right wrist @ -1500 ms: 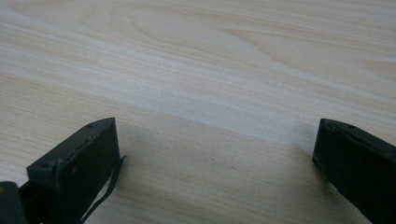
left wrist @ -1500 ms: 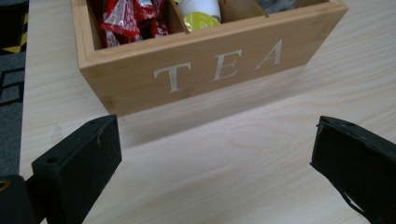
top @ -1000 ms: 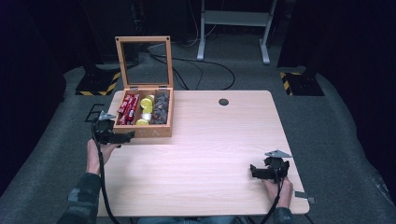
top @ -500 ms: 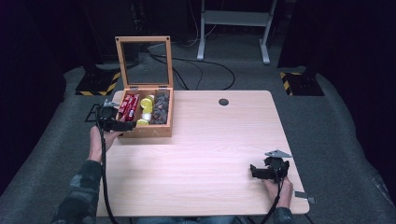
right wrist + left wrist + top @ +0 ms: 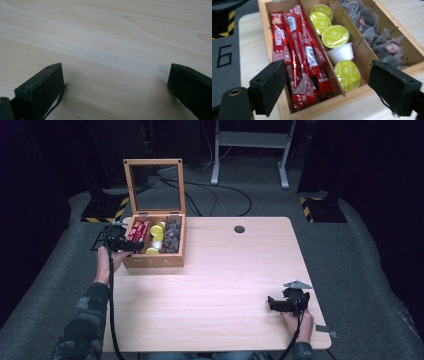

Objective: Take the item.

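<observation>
In the high view, a wooden tea box stands near the left back part of the light wooden table, its glass-paned lid raised upright behind it. The left gripper hangs over the box's left front corner, held by the person's left hand, whose camouflage sleeve comes in from the bottom edge. The right gripper sits low over the table near the right front corner, well apart from the box, in the person's right hand. A small round cable port lies in the tabletop towards the back.

In the left gripper view, the left gripper looks down into the box. Its jaws stand wide apart and have just been closing a little; nothing is pressed between them. Below them, the left compartment holds red sachets, the middle one holds yellow-green lidded capsules with one white cup on its side, and the right one holds dark tea bags. The jaws straddle the red sachets and the capsules without touching them, as far as can be told.

In the right gripper view, the right gripper faces bare table. Its jaws are spread wide with nothing in them.
</observation>
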